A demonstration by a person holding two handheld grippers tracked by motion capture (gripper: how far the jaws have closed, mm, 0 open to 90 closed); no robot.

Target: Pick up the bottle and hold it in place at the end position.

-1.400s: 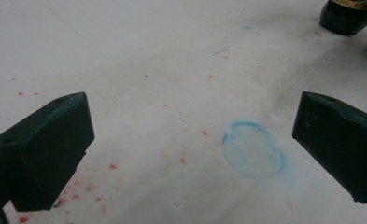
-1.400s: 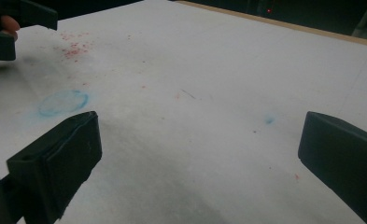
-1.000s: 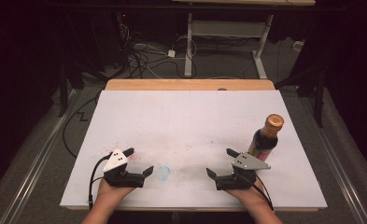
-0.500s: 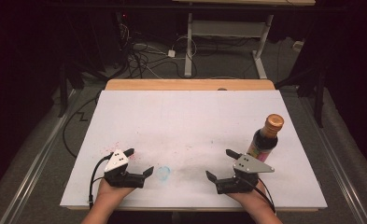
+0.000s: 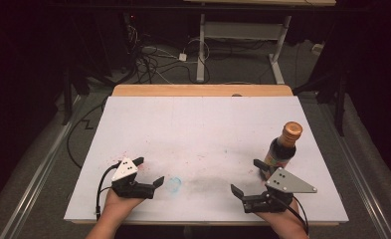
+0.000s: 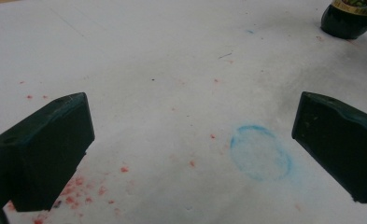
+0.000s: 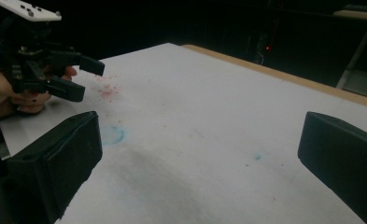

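Across the middle of the high view stretched the white worktop (image 5: 203, 134), its far edge showing a strip of bare wood and its surface marked with faint grey smudging. Cables and the legs of a second desk lay on the floor beyond it.

Toward the right side of the worktop stood the dark bottle (image 5: 281, 150), upright, with a copper-coloured cap and a label round its body. It rested just beyond the right tool, near it but not between its jaws; whether the far jaw touched the glass could not be told.

Next in size came the two tools, each held in a hand at the near edge. The right tool (image 5: 248, 180) had its jaws spread wide apart with nothing between them, its grey plate on top. The left tool (image 5: 148, 172) sat well apart from the bottle, jaws likewise wide apart and empty, resting low over the worktop.

Between the two tools lay a faint blue ring (image 5: 173, 184), drawn or stained onto the surface. Smallest were the red specks (image 6: 85, 193) scattered beside the left tool's jaw.
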